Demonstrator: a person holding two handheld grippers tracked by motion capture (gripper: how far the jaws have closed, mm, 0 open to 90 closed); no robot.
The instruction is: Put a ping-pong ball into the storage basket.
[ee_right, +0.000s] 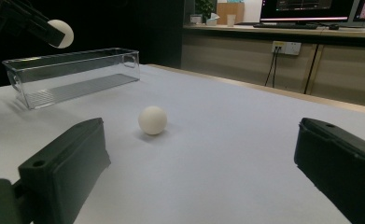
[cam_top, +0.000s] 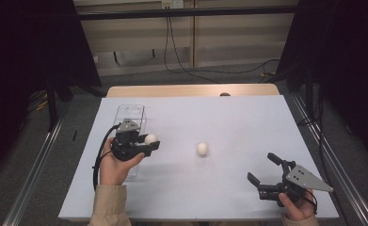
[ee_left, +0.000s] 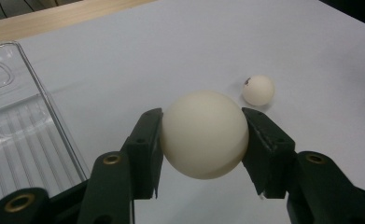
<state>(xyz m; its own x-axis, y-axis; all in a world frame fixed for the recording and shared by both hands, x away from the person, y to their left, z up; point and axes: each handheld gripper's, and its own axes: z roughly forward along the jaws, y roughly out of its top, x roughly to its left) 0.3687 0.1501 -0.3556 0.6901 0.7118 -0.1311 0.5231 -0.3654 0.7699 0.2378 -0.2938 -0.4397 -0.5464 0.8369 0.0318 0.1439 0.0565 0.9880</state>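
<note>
- Nearest the person, at the right front of the white tabletop (cam_top: 238, 122), the right gripper (cam_top: 265, 173) rests low in the person's right hand (cam_top: 298, 206), its jaws spread wide with nothing between them. In the right gripper view the two black jaws stand far apart at the bottom corners, with bare tabletop between them.
- On the left, the person's left hand (cam_top: 116, 165) holds the left gripper (cam_top: 149, 144) raised above the tabletop, beside the long side of the clear plastic bin (cam_top: 131, 112).
- The left gripper's jaws are clamped on a white ball (ee_left: 204, 134); in the left gripper view the pads press on the ball's two sides. In the high view the held ball (cam_top: 150, 139) shows at the tip of the gripper, just to the right of the bin.
- A second white ball (cam_top: 202, 149) lies loose on the tabletop near the middle, between the two grippers and well apart from both. In the left gripper view it sits beyond the held ball (ee_left: 258, 89) and shows a small dark mark on its upper left; in the right gripper view it lies ahead of the open jaws (ee_right: 152, 120).
- The clear plastic bin stands lengthwise at the left of the tabletop, running away from the person; its ribbed floor (ee_left: 26, 140) holds nothing that I can see.
- Past the white surface a strip of wooden table edge (cam_top: 191, 89) shows, then grey floor with black cables (cam_top: 181, 66).
</note>
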